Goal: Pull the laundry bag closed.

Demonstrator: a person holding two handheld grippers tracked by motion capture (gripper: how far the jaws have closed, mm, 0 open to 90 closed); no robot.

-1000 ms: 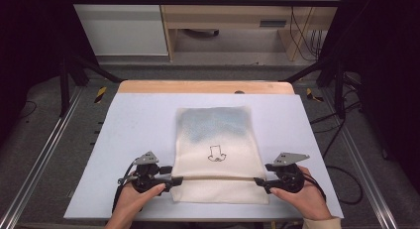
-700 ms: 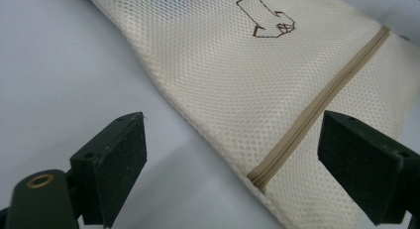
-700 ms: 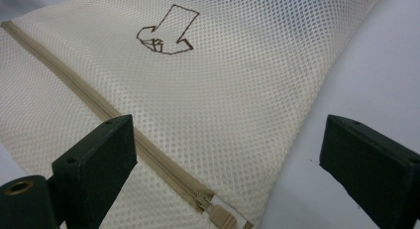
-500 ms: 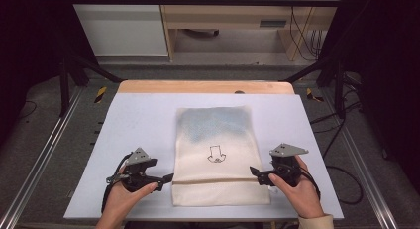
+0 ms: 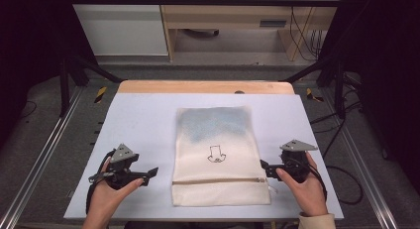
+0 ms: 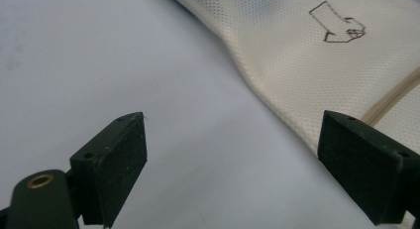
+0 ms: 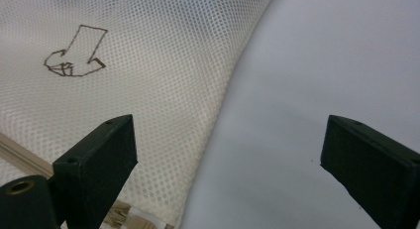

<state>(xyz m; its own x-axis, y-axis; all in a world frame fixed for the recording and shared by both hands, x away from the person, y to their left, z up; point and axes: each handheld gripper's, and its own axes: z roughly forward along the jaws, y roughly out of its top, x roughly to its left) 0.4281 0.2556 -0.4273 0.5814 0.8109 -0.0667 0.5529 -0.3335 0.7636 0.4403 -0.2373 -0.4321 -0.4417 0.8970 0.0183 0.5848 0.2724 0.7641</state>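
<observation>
Mesh bag (image 5: 218, 154) lies flat in the middle of the pale table (image 5: 143, 115), its long side running away from the person, with a zip (image 5: 218, 180) crossing it near the close end and a small drawn arrow (image 5: 216, 154) above that. A bluish thing shows dimly through the far half of the bag; what it is I cannot tell. The zip looks drawn shut across the full width, so the closing and laying-flat part of the work seems done. Both grippers are off the bag: the left gripper (image 5: 152, 172) sits well to the left of it over bare table, jaws spread wide with nothing between them, having just been opening. The right gripper (image 5: 264, 166) is just beside the bag's right edge, jaws likewise spread and empty after just opening; its own view shows the mesh edge under one jaw, not pinched. Judging from this, little is left beyond taking the hands away, unless the bag is to be moved or folded further.
</observation>
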